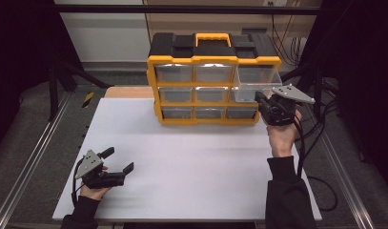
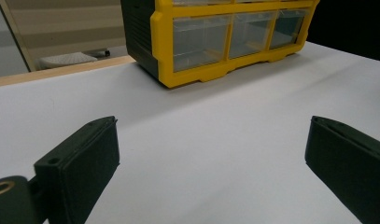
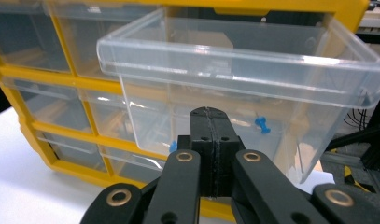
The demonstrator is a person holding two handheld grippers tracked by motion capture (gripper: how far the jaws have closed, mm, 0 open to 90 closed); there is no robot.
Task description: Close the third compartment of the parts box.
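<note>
The right hand-held gripper [image 1: 264, 101] has its jaws pressed together on the front wall of the clear drawer [image 3: 234, 70], at the right end of the yellow organizer [image 1: 213, 90] on the far counter [image 1: 191, 162]. The drawer is pulled well out and tilted; blue pushpins [image 3: 261, 123] lie inside. Removing it fully likely remains. The left hand-held gripper [image 1: 119, 160] rests wide open and empty, near-left.

Premises: a lab recording bay. Evidence: white table [image 1: 191, 162] inside a black metal frame [image 1: 182, 9], aluminium rails [image 1: 25, 176], loose cables [image 1: 287, 43], dark curtains [image 1: 20, 57].
</note>
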